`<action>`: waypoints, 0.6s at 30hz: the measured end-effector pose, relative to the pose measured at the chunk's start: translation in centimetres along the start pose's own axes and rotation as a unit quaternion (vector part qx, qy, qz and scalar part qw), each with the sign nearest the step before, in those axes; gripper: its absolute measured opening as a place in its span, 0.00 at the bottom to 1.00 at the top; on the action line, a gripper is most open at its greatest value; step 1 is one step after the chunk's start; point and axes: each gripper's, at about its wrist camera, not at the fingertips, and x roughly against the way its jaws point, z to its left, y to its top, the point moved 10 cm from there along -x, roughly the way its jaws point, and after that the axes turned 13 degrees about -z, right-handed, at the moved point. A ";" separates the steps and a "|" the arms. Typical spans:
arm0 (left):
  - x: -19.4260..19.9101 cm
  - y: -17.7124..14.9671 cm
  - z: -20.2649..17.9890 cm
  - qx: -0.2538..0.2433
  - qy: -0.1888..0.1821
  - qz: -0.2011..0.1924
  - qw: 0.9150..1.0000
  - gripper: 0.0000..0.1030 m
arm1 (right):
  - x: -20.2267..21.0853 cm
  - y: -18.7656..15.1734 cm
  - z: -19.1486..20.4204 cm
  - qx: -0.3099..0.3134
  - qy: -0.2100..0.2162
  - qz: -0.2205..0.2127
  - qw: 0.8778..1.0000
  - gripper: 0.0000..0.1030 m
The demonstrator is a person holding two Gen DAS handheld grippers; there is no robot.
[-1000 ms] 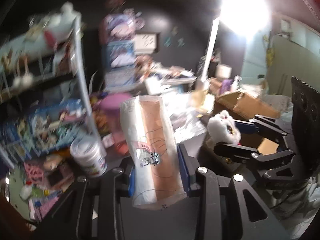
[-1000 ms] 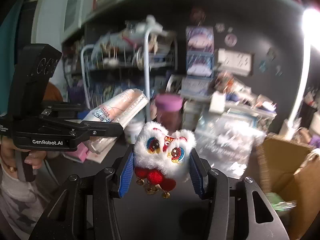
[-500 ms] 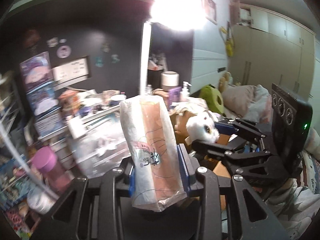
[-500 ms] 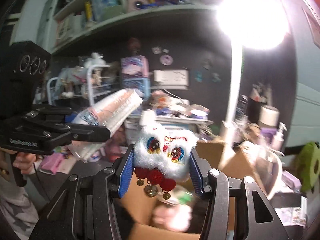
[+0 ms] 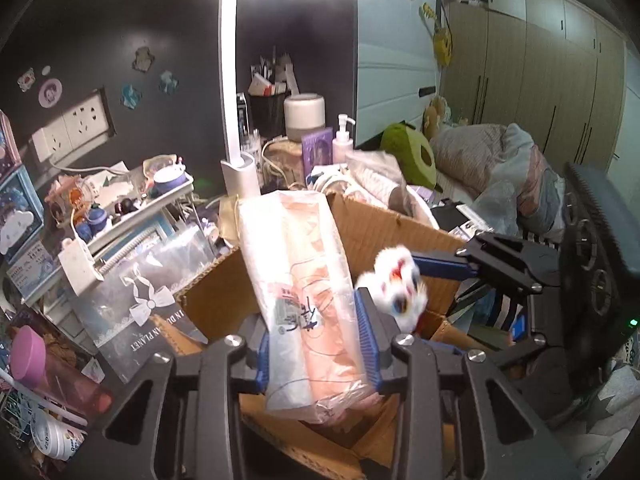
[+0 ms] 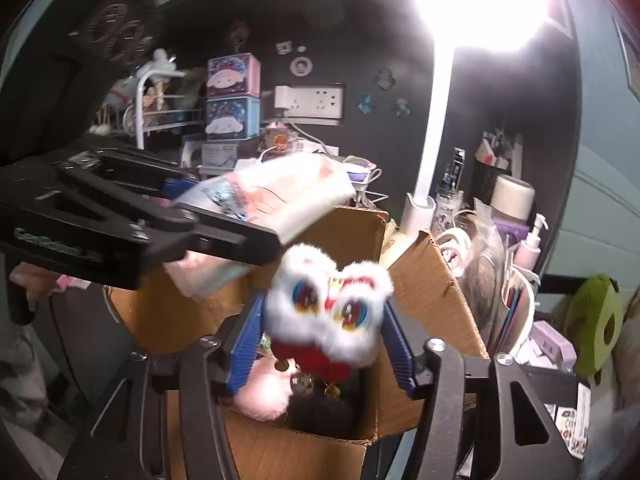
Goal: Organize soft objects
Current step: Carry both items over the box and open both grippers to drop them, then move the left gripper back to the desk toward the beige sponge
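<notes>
— What are you carrying right now?

— I am gripping 2 soft things. My left claw [image 5: 318, 334] is clenched on a plastic-wrapped pink soft pack [image 5: 304, 280], its blue pads pressing the pack's 2 long sides. My right claw [image 6: 320, 344] is grasping a white lion-dance plush [image 6: 326, 312] by its furry cheeks, red pompoms and small bells hanging beneath it.

— And where is the cardboard box lying from each claw?

— The open cardboard box [image 6: 424, 280] is sitting directly below and ahead of both. In the right wrist view, the plush is hanging over the box's mouth, and a pink fluffy ball [image 6: 262, 396] is already lying inside, just under the left pad. In the left wrist view, the pack is hovering over the same box [image 5: 384, 232], with brown walls showing on both sides of it.

— Which way is the pack's long axis running?

— It is running forward along my left claw's fingers, toward the box's far wall, so it is pointing across the opening rather than down into it. The plush is compact, so its direction matters little.

— Which one is nearer to dropping in?

— I am judging the right claw nearer: the plush is sitting squarely above the opening. The 2 claws are crowding each other, though; the left one is reaching across just above and to the left of the plush, nearly touching it. The pack is probably needing a downward tilt before it fits.
</notes>
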 end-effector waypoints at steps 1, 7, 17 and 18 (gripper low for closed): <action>-0.2 -0.2 0.0 -0.001 0.002 0.003 1.000 0.31 | 0.0 0.0 0.1 0.003 0.002 -0.004 1.000 0.54; -0.4 -0.7 0.3 0.000 0.003 0.013 1.000 0.38 | -0.1 0.0 0.3 0.009 0.006 -0.005 1.000 0.57; 2.3 -0.4 1.6 0.014 0.016 -0.017 1.000 0.75 | 0.0 0.3 0.7 0.010 0.000 0.002 1.000 0.57; 2.9 -0.3 1.9 0.016 0.019 -0.023 0.999 0.77 | 0.1 0.4 0.9 0.011 0.000 0.002 1.000 0.57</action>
